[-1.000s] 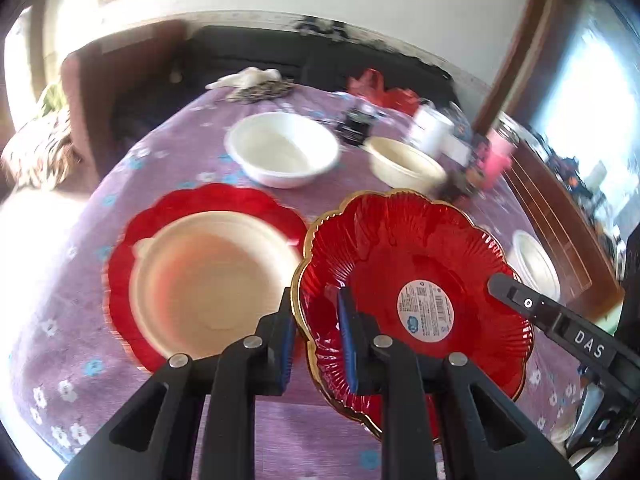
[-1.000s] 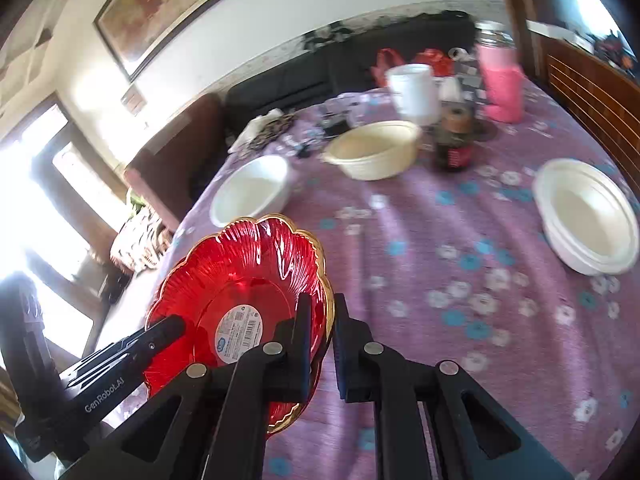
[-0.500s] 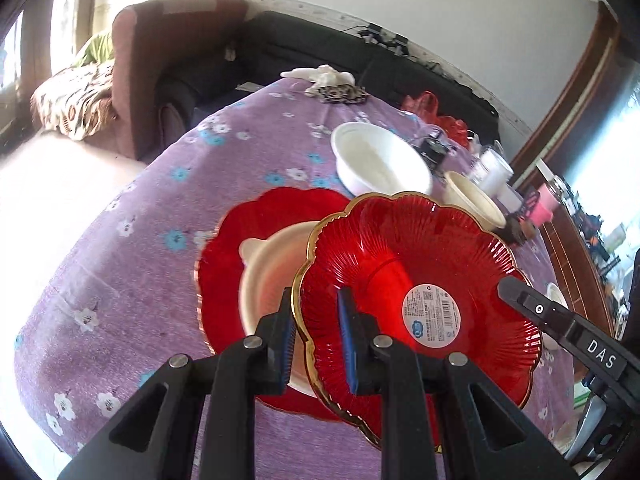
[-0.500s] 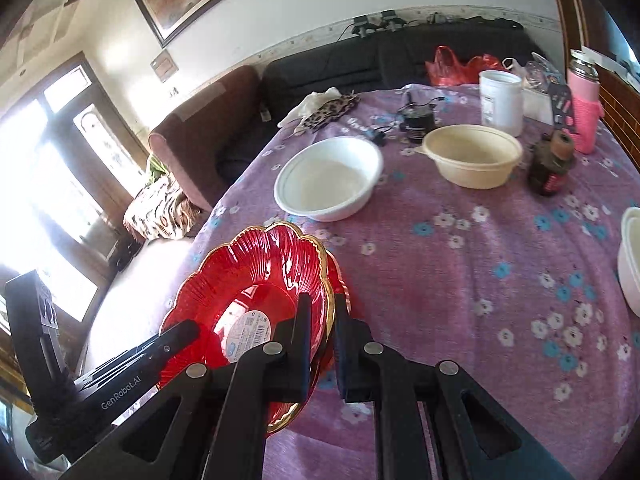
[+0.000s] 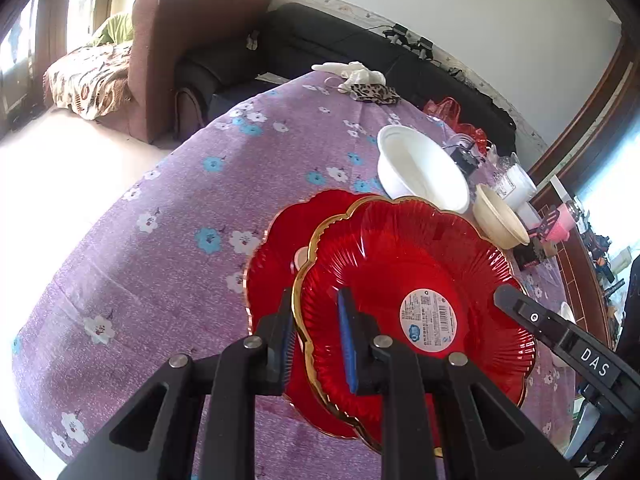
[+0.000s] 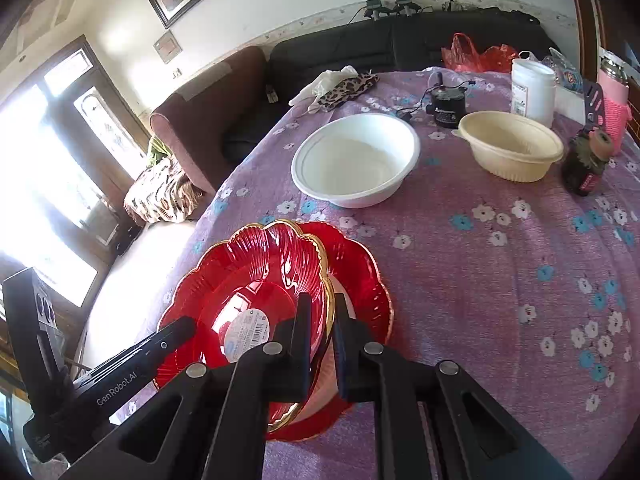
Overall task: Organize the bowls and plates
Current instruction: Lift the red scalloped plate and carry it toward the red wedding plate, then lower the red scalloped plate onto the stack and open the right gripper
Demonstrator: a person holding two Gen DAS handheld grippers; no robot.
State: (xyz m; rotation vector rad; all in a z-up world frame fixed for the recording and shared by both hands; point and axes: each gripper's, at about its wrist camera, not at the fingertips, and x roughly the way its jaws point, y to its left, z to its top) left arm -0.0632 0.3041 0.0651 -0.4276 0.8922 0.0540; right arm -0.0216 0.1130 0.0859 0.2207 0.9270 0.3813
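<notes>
Left claw (image 5: 316, 332) pinching gold-rimmed red plate (image 5: 404, 276), right claw (image 6: 322, 340) pinching its opposite rim, above 2nd red plate (image 6: 356, 264).

Red gold-rimmed scalloped plates (image 5: 400, 264), white bowl (image 6: 354, 160), cream bowl (image 6: 512, 148), purple tablecloth (image 6: 500, 280) with white and blue flowers, pink bottle (image 6: 614, 100), leopard-print cloth (image 6: 348, 88)

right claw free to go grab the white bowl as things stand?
Probably not. The right claw is shut on the held red plate, as is the left claw. The path across the cloth to the white bowl looks open, once it lets go.
</notes>
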